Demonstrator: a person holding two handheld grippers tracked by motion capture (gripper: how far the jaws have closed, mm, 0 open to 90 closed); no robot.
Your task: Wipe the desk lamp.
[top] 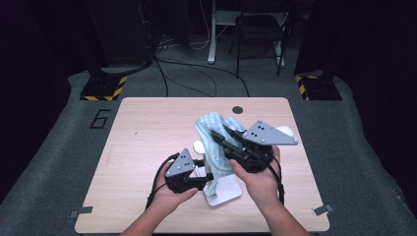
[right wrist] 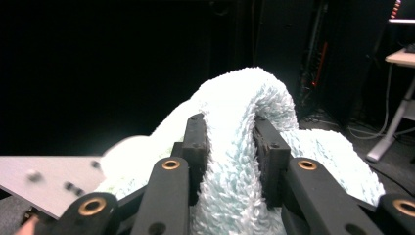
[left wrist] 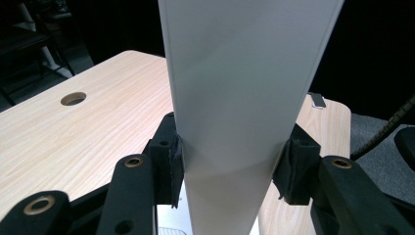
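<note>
Pale-blue fluffy towel is draped over a white stand near the middle of the wooden table. The left gripper clamps the stand's upright panel between its jaws, steadying it. The right gripper pinches a raised fold of the towel. The step in hand looks like arranging the towel on the stand; next, the right gripper should draw the fold across evenly while the left gripper keeps the stand from tipping.

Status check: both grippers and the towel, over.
Left gripper shut on white stand. Right gripper shut on pale blue towel, draped over the stand. Nothing blocking on the table.
</note>
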